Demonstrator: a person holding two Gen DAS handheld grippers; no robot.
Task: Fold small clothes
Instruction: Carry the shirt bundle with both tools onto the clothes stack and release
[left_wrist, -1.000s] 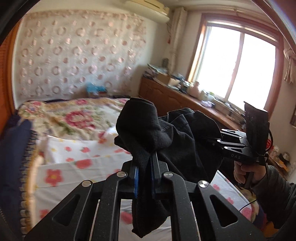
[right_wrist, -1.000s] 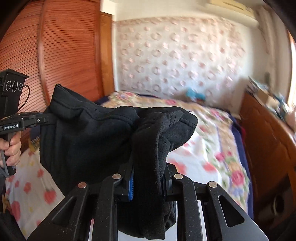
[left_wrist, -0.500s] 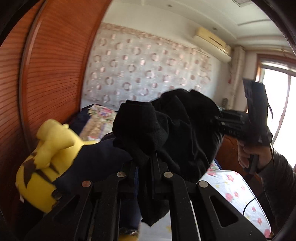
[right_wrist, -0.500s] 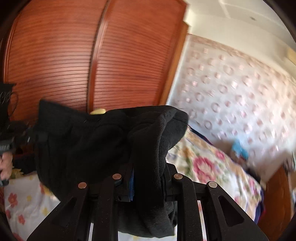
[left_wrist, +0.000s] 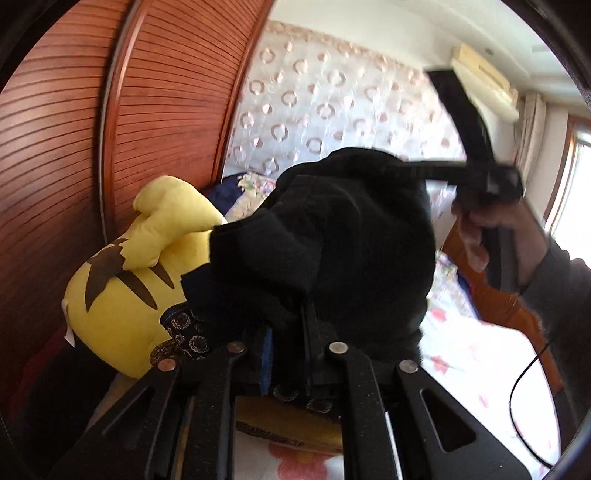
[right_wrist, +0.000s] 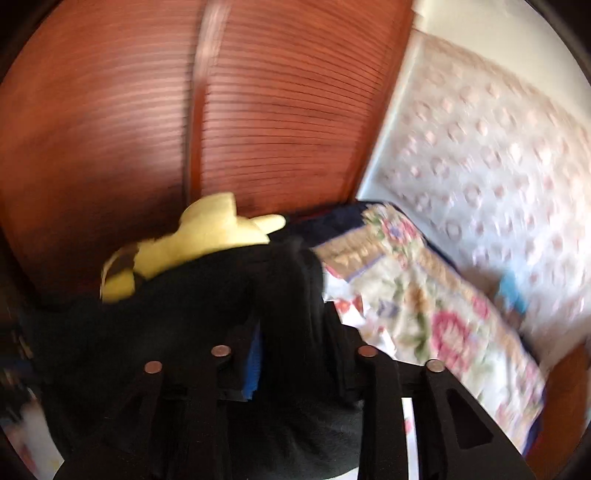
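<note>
Nearest in the left wrist view, the left gripper (left_wrist: 286, 332) is seen with its fingers (left_wrist: 312, 325) parted a little, having just been opening; the black garment (left_wrist: 332, 236) sits bunched above and between them, but whether the pads press on it cannot be told.

In the right wrist view, blurred, the right gripper (right_wrist: 295, 350) is seen with its jaws likewise just opened further; a fold of the same black garment (right_wrist: 288, 314) passes between them, and the grip itself cannot be made out.

The garment is gathered into a thick, compact bundle rather than spread flat, so the folding is judged done or nearly so. It is held up over the bed's edge, close to a yellow plush toy (left_wrist: 136, 280) and some dark blue bedding (left_wrist: 192, 325).

Setting down is judged to be in hand. Release and withdrawal are left.

Beyond, the floral bedspread (right_wrist: 436, 325) is noted, then the wooden slatted wardrobe (left_wrist: 155, 110) and the patterned wall hanging (left_wrist: 332, 103).
</note>
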